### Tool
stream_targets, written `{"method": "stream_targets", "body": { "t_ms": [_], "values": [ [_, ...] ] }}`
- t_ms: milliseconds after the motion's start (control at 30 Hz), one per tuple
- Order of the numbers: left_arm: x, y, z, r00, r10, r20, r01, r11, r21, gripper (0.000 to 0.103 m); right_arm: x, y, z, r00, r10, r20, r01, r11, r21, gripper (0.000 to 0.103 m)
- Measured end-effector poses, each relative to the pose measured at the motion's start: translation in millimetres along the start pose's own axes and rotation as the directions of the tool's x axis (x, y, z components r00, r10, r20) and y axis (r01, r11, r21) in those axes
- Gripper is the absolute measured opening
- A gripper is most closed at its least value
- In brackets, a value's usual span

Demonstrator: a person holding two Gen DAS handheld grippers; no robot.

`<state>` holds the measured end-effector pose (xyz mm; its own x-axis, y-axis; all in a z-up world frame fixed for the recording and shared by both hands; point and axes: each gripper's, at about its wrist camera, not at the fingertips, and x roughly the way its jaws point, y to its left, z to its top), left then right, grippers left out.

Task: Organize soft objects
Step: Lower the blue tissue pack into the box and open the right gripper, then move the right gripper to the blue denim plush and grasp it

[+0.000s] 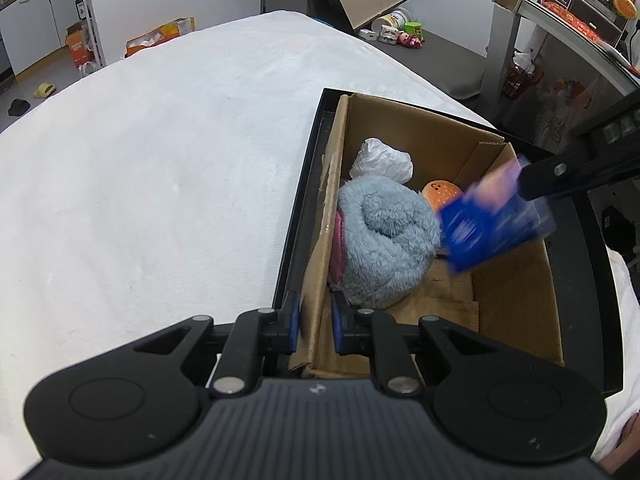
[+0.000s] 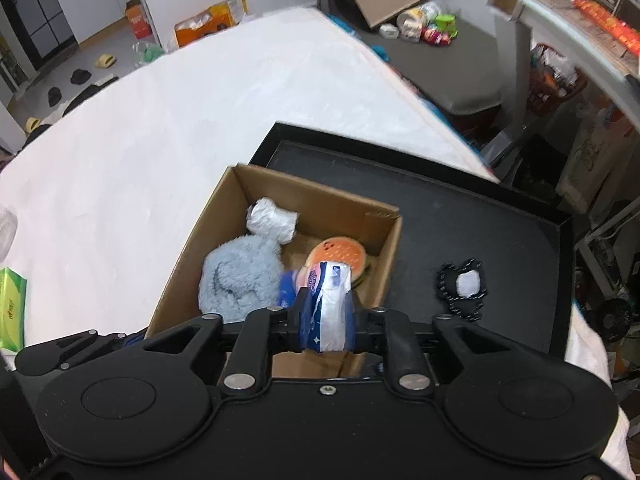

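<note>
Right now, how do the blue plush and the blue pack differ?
The blue plush is pale, fuzzy and rolled up, lying in the cardboard box; the blue pack is dark, glossy and printed, clamped in the right gripper above the box. The plush looks bulkier than the pack. Both are soft and blue.

You're in a lived-in home bedroom: a white bed (image 2: 200, 128) fills the room, slippers (image 2: 105, 60) lie on the floor, a snack carton (image 2: 212, 20) sits by the wall, and toys and tins (image 2: 432, 26) clutter a grey bench.
</note>
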<state>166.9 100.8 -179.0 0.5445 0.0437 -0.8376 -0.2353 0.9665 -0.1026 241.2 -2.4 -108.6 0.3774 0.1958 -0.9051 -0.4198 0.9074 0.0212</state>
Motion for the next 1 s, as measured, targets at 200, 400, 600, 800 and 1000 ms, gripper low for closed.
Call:
{"method": "stream_targets", "body": {
  "t_ms": [200, 400, 600, 800, 1000],
  "values": [
    [0.2, 3.1, 0.0, 1.0, -0.01, 0.002, 0.01, 1.0, -0.005, 0.015, 1.7, -1.1, -0.9, 1.0, 0.003, -0.01, -0.003, 1.0, 0.012, 0.022],
    [1.3, 1.0, 1.2, 1.0, -0.006, -0.003, 0.006, 1.0, 0.001, 0.015, -8.5, -10.2, -2.4, 1.0, 0.001, 0.008, -0.002, 1.0, 0.012, 0.031],
    [-1.9, -2.7, 0.1, 1.0, 0.013, 0.009, -0.013, 1.0, 0.02, 0.015, -16.4, -24.5, -8.7, 1.0, 0.022, 0.008, -0.022, 1.0, 0.017, 0.04],
    [-2.3, -7.0, 0.1, 1.0, 0.028, 0.007, -0.028, 0.999, 0.033, 0.016, -20.4, -46.0, -19.7, 0.999, 0.039, 0.012, -0.04, 0.998, 0.055, 0.049],
    [-3.6, -13.7, -0.3, 0.998, 0.06, 0.012, -0.06, 0.996, 0.063, 0.018, -16.2, -67.4, -33.6, 0.998, 0.07, 0.007, -0.07, 0.993, 0.099, 0.049]
  ]
}}
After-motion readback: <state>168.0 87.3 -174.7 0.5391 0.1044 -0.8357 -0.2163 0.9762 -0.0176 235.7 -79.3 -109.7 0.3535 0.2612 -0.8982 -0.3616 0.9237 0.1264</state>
